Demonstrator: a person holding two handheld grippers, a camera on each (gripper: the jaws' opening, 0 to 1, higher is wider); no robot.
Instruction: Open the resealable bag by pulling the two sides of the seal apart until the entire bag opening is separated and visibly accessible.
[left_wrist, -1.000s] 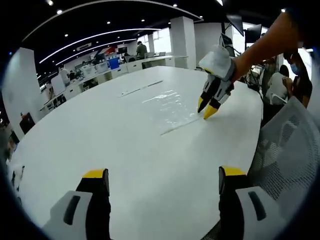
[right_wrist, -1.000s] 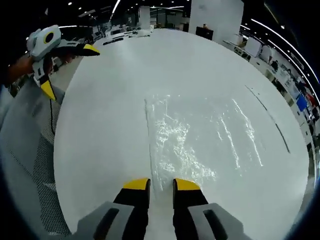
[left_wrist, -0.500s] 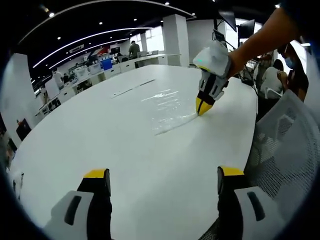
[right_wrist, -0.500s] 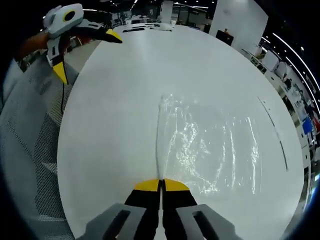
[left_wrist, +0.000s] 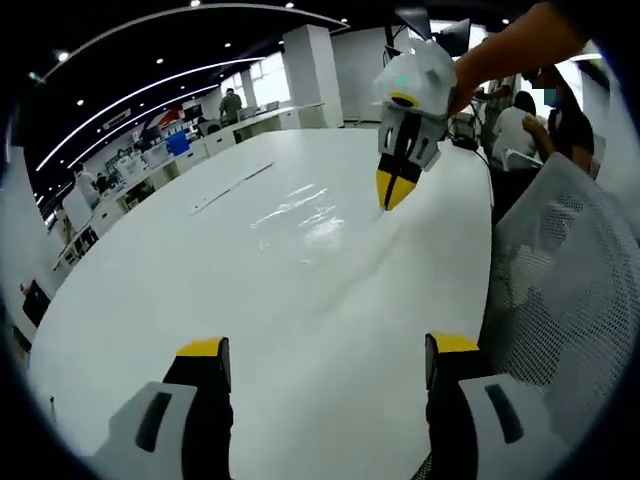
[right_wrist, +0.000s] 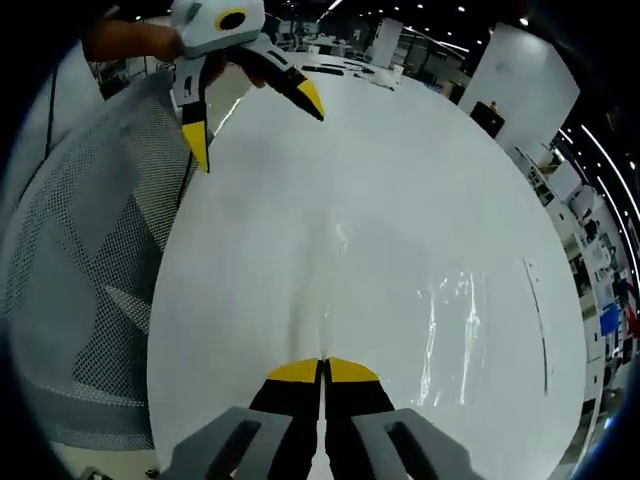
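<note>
The clear resealable bag (left_wrist: 300, 215) lies on the white table (left_wrist: 200, 280), its near edge lifted off the surface. My right gripper (right_wrist: 322, 372) is shut on that edge, and the film (right_wrist: 325, 300) rises in a fold from the table to the jaws. Seen from the left gripper view, the right gripper (left_wrist: 392, 188) hangs above the table with its yellow tips pinched together on the bag. My left gripper (left_wrist: 328, 350) stands wide open over bare table, short of the bag. It also appears open (right_wrist: 255, 125) in the right gripper view, at the upper left.
A grey mesh chair (left_wrist: 560, 270) stands at the table's edge beside me; its back (right_wrist: 80, 280) shows too. A person's forearm (left_wrist: 510, 45) holds the right gripper. A dark seam line (right_wrist: 540, 320) crosses the table beyond the bag. Desks and people sit far behind.
The right gripper shut on the bag's near edge and lifted it off the table. The left gripper stayed open and both views shifted.
</note>
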